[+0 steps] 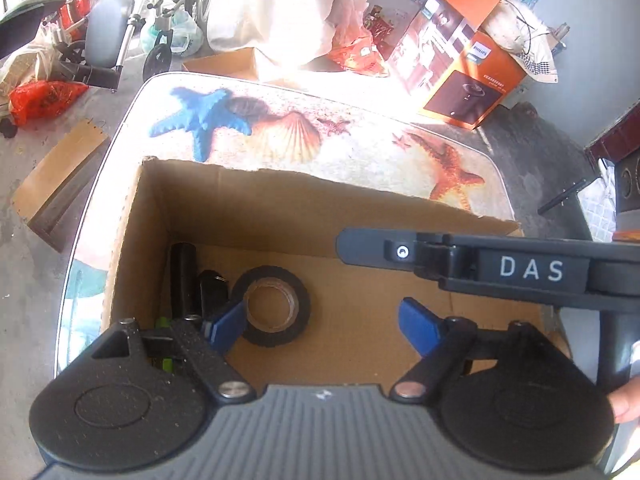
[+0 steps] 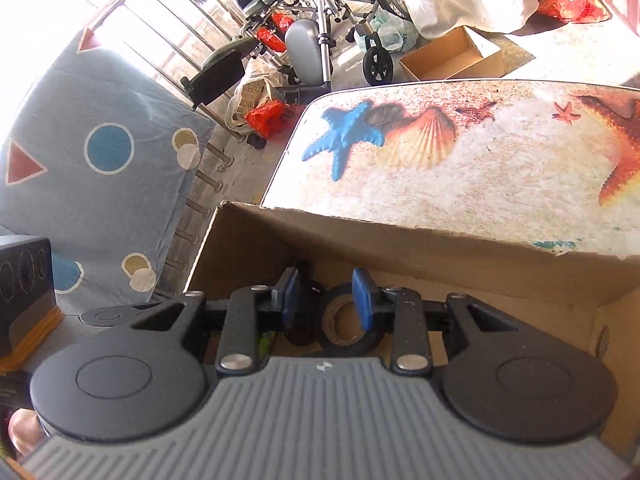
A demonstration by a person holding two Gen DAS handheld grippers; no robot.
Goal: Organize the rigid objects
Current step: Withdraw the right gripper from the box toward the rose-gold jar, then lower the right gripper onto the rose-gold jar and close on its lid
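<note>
Seashell-print table (image 1: 360, 148) carries an open cardboard box (image 1: 280, 196). Inside, near its left wall, a tape roll (image 1: 276, 306) lies flat beside the left gripper (image 1: 320, 320), jaws wide apart and empty; right gripper (image 2: 326, 300) hovers above, slightly parted, empty.

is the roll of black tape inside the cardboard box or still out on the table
Inside. The roll of black tape lies flat on the floor of the cardboard box, hole facing up, beside other dark items by the left wall.
</note>
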